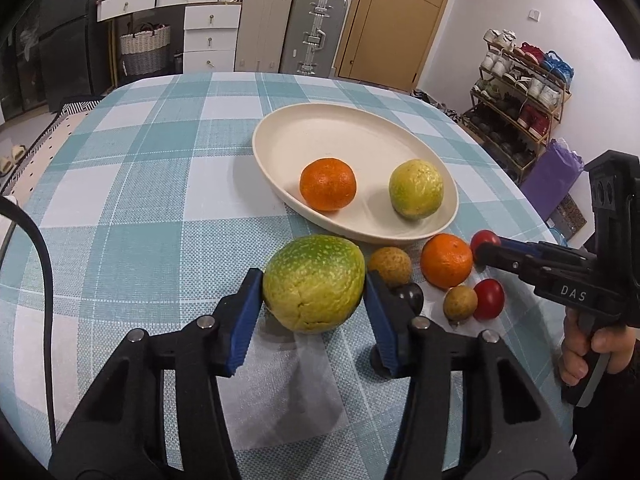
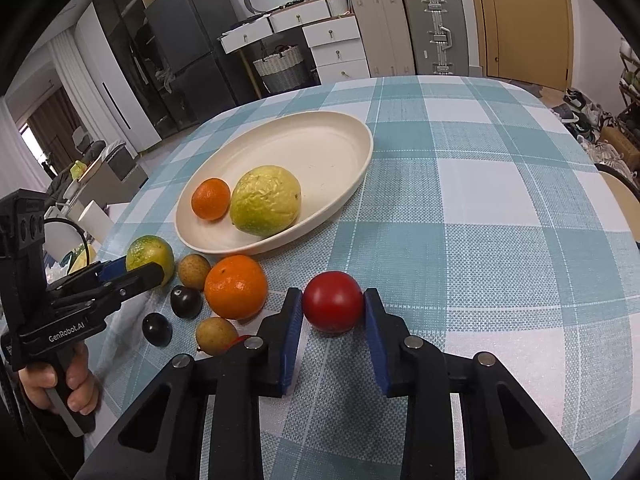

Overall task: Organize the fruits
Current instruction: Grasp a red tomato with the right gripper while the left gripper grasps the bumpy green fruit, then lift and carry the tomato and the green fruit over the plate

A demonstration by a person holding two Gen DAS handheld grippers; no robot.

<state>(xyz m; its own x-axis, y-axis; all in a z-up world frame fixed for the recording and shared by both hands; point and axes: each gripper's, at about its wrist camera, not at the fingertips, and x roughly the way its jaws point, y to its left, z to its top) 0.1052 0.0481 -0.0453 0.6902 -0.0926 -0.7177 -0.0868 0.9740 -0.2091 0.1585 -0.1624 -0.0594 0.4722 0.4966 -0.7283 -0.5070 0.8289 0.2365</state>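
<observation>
Tangerines: two, one [image 1: 328, 189] in oval dish [image 1: 280, 128], one [image 1: 446, 266] on counter [image 1: 120, 200].
Left claw [image 1: 314, 292]: clamped on green mango [image 1: 314, 282].
Right claw [image 2: 333, 312]: pinching red tomato [image 2: 333, 301].
Open room: right half of frame.

Two each: oranges [image 2: 235, 286], guavas [image 2: 266, 200], longans [image 2: 194, 271], tomatoes [image 2: 333, 301], perhaps plums [image 2: 186, 301].

Bare tablecloth [image 2: 500, 240] right of plate [image 2: 352, 176] (fruit cluster [image 2: 236, 286] left).

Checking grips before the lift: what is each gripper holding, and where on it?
Left gripper clamps the green-yellow fruit across its sides; right gripper clamps the red fruit across its sides.
</observation>
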